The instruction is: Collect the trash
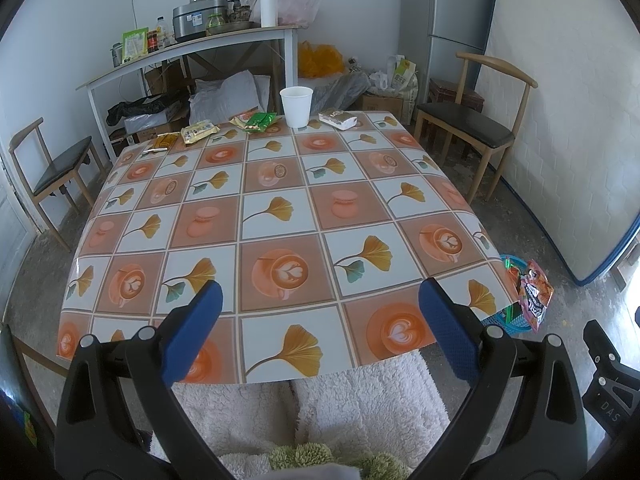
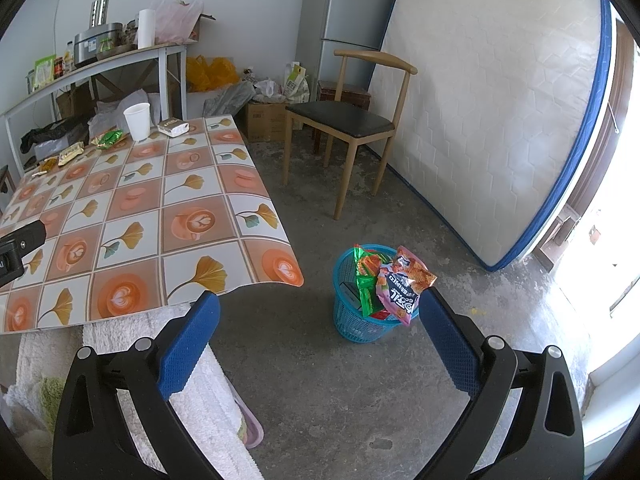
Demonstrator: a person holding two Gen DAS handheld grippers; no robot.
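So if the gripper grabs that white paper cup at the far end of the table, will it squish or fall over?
Probably both, if grabbed roughly. The white paper cup looks thin-walled, so a hard squeeze would likely dent it. It stands tall on a narrow base, so a sideways nudge might tip it. Whether it holds liquid cannot be seen.

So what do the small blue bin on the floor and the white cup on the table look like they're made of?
The small blue openwork bin looks like moulded plastic: its lattice wall shows the floor through it. The white tapered cup looks like matte paper, though thin plastic can't be ruled out.
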